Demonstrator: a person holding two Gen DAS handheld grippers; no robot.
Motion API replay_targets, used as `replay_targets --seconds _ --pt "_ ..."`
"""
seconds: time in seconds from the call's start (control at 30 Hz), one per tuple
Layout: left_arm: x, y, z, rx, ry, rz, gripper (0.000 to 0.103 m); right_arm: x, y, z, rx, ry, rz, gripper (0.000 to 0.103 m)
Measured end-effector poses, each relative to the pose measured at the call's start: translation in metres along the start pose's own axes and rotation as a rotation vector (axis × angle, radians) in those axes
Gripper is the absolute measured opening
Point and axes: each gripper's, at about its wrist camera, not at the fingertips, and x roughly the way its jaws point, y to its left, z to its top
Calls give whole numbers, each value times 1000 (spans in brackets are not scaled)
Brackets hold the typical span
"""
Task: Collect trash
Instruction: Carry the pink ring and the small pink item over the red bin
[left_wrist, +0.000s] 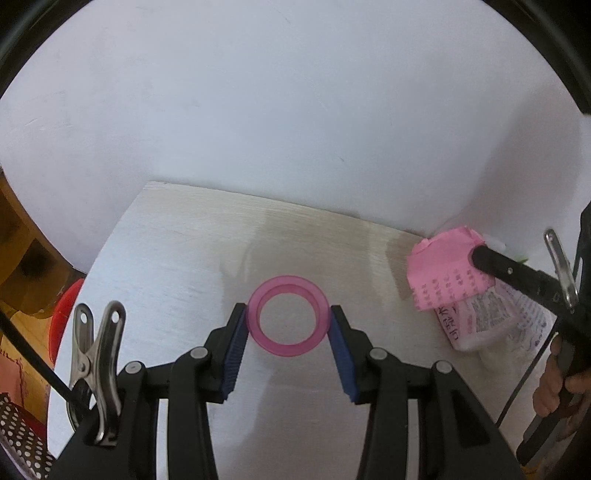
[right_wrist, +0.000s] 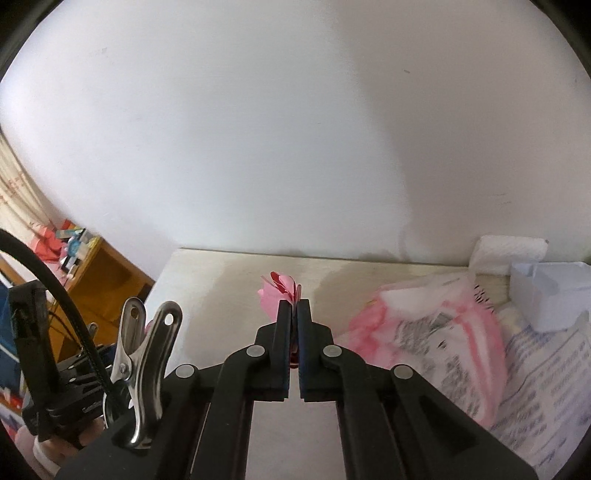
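My left gripper (left_wrist: 289, 325) holds a translucent pink ring (left_wrist: 288, 316) between its blue pads (left_wrist: 341, 352); each pad bears on one side of the ring, with the jaws partly spread to the ring's width. The ring's opening faces the camera, and the pale wood-grain tabletop (left_wrist: 177, 240) shows through it.

My right gripper (right_wrist: 294, 308) has its jaws pressed together on a folded piece of pink paper (right_wrist: 275, 291). The paper sticks out past the fingertips, and a red patch shows at its top. In the left wrist view the same paper (left_wrist: 447, 266) carries printed characters, and one black finger (left_wrist: 491, 260) of the right gripper lies across it.

To the right of the held paper, a heap of crumpled printed packaging (right_wrist: 461, 343), pink, white and pale blue, lies on the tabletop (right_wrist: 221, 280). A white tissue wad (right_wrist: 509, 254) sits behind the heap at the table's far edge, near the white wall (right_wrist: 295, 129).
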Motion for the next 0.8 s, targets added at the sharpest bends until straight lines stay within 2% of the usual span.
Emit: replay_targets --seconds 0.1,0.47,0.8 --pt "-12 8 -6 -5 -3 1 45 8 15 10 -26 -2 3 3" --pt "-48 57 -32 -14 8 1 45 -24 80 -19 -52 -19 8 3" --pt "-87 104 -51 -16 -21 8 45 -41 125 -45 -84 -41 12 3"
